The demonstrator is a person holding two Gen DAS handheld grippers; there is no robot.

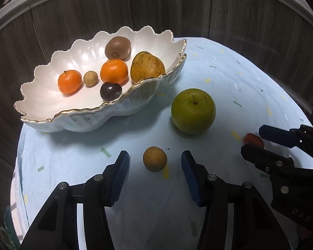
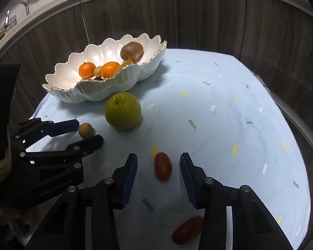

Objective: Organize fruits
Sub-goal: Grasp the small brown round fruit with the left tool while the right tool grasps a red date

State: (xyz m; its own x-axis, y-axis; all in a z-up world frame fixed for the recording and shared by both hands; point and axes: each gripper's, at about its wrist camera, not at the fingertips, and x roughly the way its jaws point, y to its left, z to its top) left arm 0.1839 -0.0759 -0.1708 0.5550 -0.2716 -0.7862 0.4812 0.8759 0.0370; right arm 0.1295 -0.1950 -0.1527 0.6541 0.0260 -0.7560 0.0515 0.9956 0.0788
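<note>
Both hand-held grippers tilt down over the bench (image 2: 219, 108). The left hand-held gripper (image 1: 155, 160) straddles a longan (image 1: 154, 158), pads apart from it; the right hand-held gripper (image 2: 158, 163) likewise straddles one of two tomatoes (image 2: 163, 166). One apple (image 1: 193, 110) lies beside the bowl (image 1: 89, 120), which holds six fruits.

Left gripper (image 1: 155, 160), right gripper (image 2: 158, 167): fingers (image 1: 121, 173) parted, angled down.

Black claws (image 1: 155, 161), ribbed blue pads (image 1: 120, 177), silver screws

Fruit colours on a pale cloth

White gold-rimmed bowl (image 1: 106, 112); green apple (image 1: 193, 111); light-blue tablecloth (image 2: 219, 125) flecked with yellow, green, white arrows.
</note>
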